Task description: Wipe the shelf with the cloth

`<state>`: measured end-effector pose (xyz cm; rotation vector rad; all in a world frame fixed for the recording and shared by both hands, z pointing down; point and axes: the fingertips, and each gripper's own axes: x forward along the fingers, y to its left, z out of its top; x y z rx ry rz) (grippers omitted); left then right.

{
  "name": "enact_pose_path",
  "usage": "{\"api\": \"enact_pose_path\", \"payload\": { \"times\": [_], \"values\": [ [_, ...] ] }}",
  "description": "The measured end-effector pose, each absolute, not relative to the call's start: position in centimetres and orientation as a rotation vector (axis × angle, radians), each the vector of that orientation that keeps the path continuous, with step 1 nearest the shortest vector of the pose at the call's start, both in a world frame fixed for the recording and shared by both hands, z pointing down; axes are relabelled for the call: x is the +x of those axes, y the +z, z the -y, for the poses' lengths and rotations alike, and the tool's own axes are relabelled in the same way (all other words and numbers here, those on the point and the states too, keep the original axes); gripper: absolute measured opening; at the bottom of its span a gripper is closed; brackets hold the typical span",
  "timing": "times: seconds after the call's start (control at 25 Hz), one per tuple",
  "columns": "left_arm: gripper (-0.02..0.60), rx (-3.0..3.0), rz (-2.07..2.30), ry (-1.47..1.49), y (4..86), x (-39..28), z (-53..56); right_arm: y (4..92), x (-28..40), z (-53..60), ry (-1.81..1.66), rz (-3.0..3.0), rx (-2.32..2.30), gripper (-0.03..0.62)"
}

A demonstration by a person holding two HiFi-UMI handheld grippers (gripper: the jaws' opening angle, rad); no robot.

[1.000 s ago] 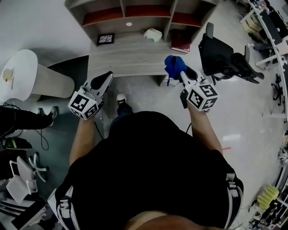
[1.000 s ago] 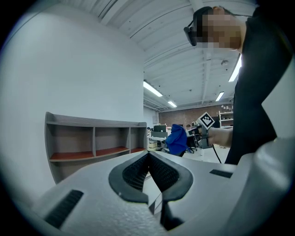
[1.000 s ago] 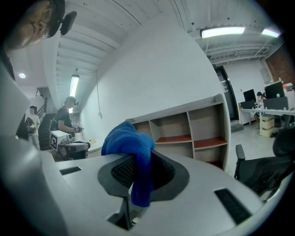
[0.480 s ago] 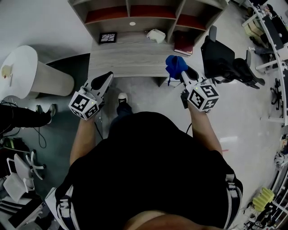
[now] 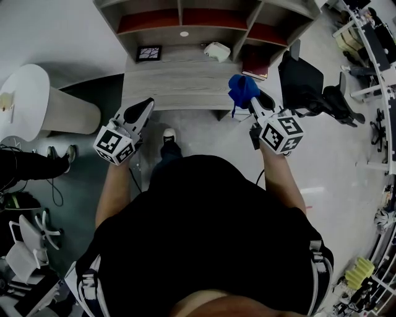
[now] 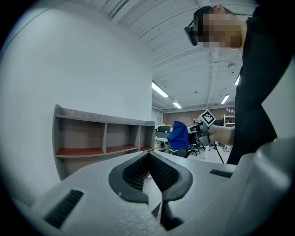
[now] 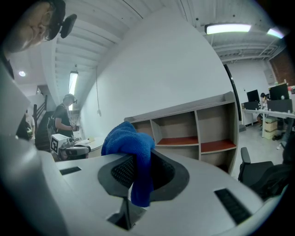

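A grey shelf unit with red-brown boards stands against the wall behind a grey wooden desk. My right gripper is shut on a blue cloth, held in the air off the desk's front right corner. In the right gripper view the cloth hangs bunched between the jaws, with the shelf beyond. My left gripper hovers off the desk's front left corner, shut and holding nothing. The left gripper view shows its tips meeting, the shelf and the cloth further off.
On the desk lie a framed picture, a white object and a dark red book. A black office chair stands right of the desk. A white round table is at the left. The person's shoe is below the desk edge.
Almost nothing differs. The right gripper with the cloth has drifted slightly right and toward the shelf. The left gripper holds its place.
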<state>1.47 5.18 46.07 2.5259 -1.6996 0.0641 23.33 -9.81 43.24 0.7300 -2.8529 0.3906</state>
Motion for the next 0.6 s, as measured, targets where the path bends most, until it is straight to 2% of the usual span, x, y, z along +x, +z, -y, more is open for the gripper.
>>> {"api": "enact_pose_path", "payload": {
  "times": [0.6],
  "values": [
    [0.017, 2.568, 1.637, 0.035, 45.5, -7.3, 1.6, 42.2, 13.8, 15.0, 0.371, 2.827, 0.743, 0.051]
  ]
}}
